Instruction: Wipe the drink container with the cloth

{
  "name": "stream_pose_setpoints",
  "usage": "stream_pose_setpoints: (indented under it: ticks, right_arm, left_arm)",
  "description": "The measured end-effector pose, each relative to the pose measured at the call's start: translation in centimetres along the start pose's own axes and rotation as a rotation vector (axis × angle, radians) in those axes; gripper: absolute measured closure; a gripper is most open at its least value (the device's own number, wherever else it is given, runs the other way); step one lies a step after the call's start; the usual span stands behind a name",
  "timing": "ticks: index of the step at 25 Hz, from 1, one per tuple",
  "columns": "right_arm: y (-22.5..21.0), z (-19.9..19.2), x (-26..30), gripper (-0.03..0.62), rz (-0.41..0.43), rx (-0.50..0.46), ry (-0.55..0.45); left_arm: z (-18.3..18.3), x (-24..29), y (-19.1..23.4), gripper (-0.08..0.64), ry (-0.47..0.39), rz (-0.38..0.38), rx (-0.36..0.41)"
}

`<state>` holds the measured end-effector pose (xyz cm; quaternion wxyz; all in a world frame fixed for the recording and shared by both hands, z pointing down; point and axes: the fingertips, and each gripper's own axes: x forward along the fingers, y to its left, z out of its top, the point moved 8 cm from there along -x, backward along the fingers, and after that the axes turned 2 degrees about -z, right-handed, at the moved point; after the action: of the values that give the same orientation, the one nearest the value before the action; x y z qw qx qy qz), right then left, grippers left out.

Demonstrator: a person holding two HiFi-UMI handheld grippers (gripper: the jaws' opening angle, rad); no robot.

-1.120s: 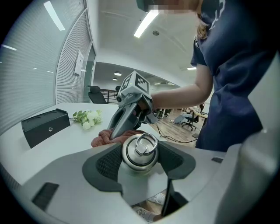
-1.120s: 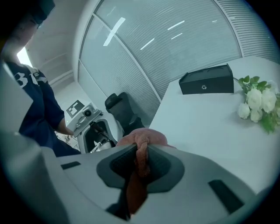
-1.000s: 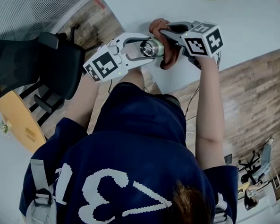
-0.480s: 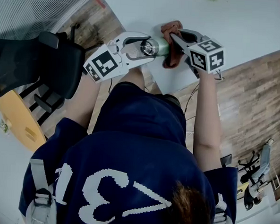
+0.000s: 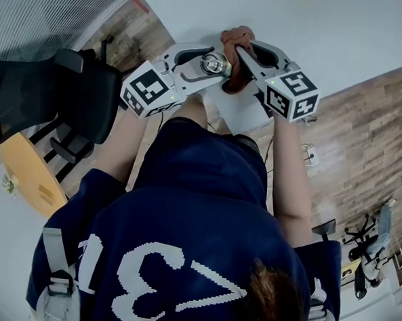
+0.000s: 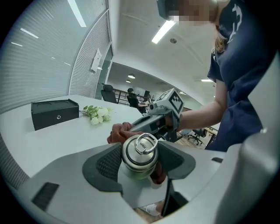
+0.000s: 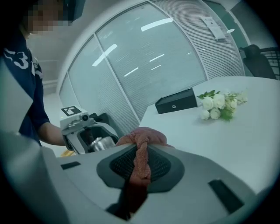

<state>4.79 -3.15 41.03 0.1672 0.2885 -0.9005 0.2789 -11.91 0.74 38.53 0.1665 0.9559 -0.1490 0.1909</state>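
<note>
A steel drink container [image 5: 213, 64] with a ring lid lies sideways over the table's near edge, and my left gripper [image 5: 204, 63] is shut on it. In the left gripper view its lid [image 6: 139, 149] faces the camera between the dark pads [image 6: 108, 164]. A reddish-brown cloth [image 5: 235, 51] is pinched in my right gripper [image 5: 242, 57], bunched against the container's far side. The right gripper view shows the cloth [image 7: 141, 151] squeezed between the pads, with the container [image 7: 101, 143] and my left gripper [image 7: 83, 127] just behind it to the left.
The white table [image 5: 331, 29] carries a black box [image 6: 54, 113] and a bunch of white flowers [image 6: 98, 114] further back. A black office chair [image 5: 49, 93] stands at the left on the wooden floor [image 5: 365, 146]. A yellow board [image 5: 27, 173] leans below the chair.
The right gripper slid the cloth right along the container, then back left against it near the lid. The left gripper and container shifted slightly up.
</note>
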Motion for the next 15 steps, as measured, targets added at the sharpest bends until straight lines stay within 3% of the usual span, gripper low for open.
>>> stream_pose_setpoints:
  ticks: [7,11,15]
  right_arm:
    - [-2.7,-4.4,-0.9,0.523,-0.18,-0.024,0.09]
    - [-1.8,-4.3,-1.3,0.523,-0.22,-0.03,0.015]
    - [-0.1,-2.0,-1.8,0.523,-0.163,-0.021,-0.105]
  left_arm:
    - [0.0,-0.2,1.2,0.291,-0.042,0.048,-0.128]
    - [0.2,0.0,1.4,0.291,-0.057,0.076,-0.18]
    - [0.2,0.0,2.1,0.291,-0.083,0.104,-0.272]
